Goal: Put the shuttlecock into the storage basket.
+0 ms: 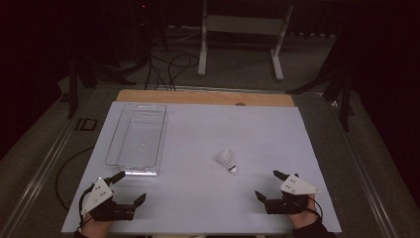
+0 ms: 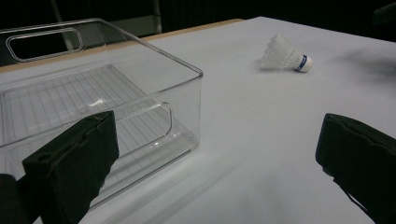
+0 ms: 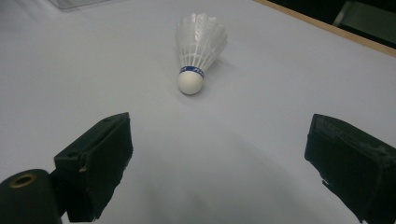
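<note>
A white shuttlecock with a blue band lies on its side on the white table, right of centre. In the right gripper view the shuttlecock lies straight ahead, cork tip toward me, well beyond my right gripper, which is open with nothing between its jaws. A clear plastic bin stands empty at the left. My left gripper rests just in front of the bin's near end, open and empty. In the left gripper view the bin is close on the left and the shuttlecock lies far off. My right gripper sits near the front right edge.
A wooden strip runs along the table's far edge. Behind it on the floor stand the white legs of a frame and black cables. Dark stands flank the table on both sides.
</note>
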{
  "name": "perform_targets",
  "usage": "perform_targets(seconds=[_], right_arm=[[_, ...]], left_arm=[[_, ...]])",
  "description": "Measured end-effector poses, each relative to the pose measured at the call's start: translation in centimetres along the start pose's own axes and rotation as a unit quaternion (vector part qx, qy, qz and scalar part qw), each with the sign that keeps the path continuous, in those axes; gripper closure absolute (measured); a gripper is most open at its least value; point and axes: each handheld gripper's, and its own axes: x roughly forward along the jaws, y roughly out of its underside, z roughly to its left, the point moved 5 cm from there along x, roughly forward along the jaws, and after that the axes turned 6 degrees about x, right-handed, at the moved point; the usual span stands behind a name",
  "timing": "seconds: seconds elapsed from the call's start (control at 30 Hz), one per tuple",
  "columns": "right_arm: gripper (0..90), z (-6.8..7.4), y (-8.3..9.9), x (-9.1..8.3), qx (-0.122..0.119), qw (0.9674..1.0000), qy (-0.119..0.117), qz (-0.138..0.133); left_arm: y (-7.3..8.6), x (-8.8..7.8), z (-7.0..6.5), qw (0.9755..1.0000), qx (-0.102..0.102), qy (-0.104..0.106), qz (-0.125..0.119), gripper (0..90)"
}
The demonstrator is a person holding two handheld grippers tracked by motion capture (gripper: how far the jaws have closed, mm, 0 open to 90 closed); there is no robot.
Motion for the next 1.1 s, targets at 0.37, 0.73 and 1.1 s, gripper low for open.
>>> perform_targets(seconds=[0.37, 0.73, 1.1], right_arm=[[7.5, -0.2, -0.3, -0.4, 0.010, 0.9999, 0.003, -0.005], [7.5, -0.1, -0.7, -0.7, 0.009, 0.9999, 0.006, -0.007], [7.5, 0.1, -2.1, -1.6, 0.014, 0.9997, 0.017, -0.013]], left_arm=[[0.0, 0.0, 0.1, 1.0000, -0.004, 0.001, 0.000, 0.4], [0.0, 0.0, 0.0, 1.0000, -0.007, 0.000, -0.001, 0.3], [0.0, 0.0, 0.1, 1.0000, -0.007, -0.001, 0.000, 0.4]])
